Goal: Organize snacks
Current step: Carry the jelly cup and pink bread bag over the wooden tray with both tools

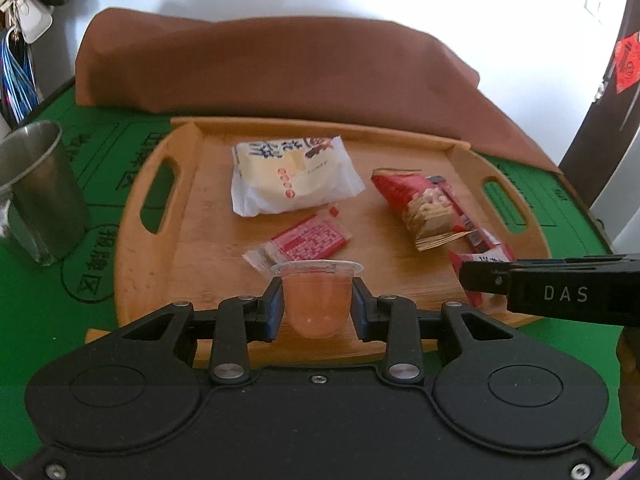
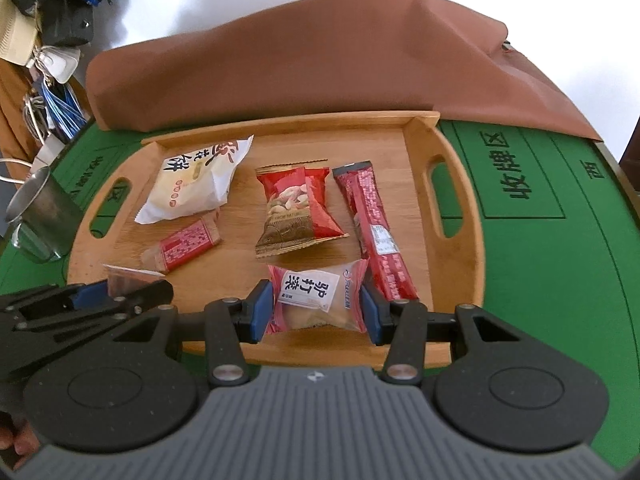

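Observation:
A wooden tray (image 1: 160,256) (image 2: 460,240) lies on the green mat. My left gripper (image 1: 316,304) is shut on a pink jelly cup (image 1: 316,300) over the tray's near edge; the cup also shows in the right wrist view (image 2: 124,276). My right gripper (image 2: 316,306) is shut on a pink wrapped cake packet (image 2: 316,300) at the tray's near edge. On the tray lie a white pastry packet (image 1: 292,176) (image 2: 196,184), a small red bar (image 1: 308,240) (image 2: 188,246), a red nut bag (image 1: 424,204) (image 2: 296,208) and a long red stick packet (image 2: 376,228).
A steel cup (image 1: 36,188) (image 2: 40,212) stands on the mat left of the tray. A brown cloth-covered bulk (image 1: 280,72) (image 2: 320,60) lies behind the tray. Bags and cables hang at the far left. The right gripper's body (image 1: 560,292) reaches in over the tray's right near corner.

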The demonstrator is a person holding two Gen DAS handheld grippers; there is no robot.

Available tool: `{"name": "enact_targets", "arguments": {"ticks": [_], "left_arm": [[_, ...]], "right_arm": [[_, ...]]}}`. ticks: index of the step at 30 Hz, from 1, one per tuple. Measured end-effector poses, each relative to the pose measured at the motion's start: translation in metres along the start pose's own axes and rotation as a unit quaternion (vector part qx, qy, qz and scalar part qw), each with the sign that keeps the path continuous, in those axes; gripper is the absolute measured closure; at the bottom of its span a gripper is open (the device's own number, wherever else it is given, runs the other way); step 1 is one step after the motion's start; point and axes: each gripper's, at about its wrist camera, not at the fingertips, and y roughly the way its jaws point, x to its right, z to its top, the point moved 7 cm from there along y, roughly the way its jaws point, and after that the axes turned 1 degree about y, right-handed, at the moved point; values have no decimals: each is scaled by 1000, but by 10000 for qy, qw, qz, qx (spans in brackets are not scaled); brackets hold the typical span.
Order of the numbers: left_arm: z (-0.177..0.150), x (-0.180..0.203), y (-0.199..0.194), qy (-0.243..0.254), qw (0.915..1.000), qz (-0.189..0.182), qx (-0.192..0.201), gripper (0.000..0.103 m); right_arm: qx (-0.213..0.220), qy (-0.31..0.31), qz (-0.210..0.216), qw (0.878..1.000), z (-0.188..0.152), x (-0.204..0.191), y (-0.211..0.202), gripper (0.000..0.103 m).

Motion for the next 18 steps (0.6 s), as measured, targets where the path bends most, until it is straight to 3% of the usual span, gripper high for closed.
{"name": "enact_targets", "arguments": {"ticks": [18], "left_arm": [[18, -10, 32, 9, 9992, 395, 45, 70]], "right_arm": [[-128, -56, -119, 9998, 10, 2, 28, 52]]}}
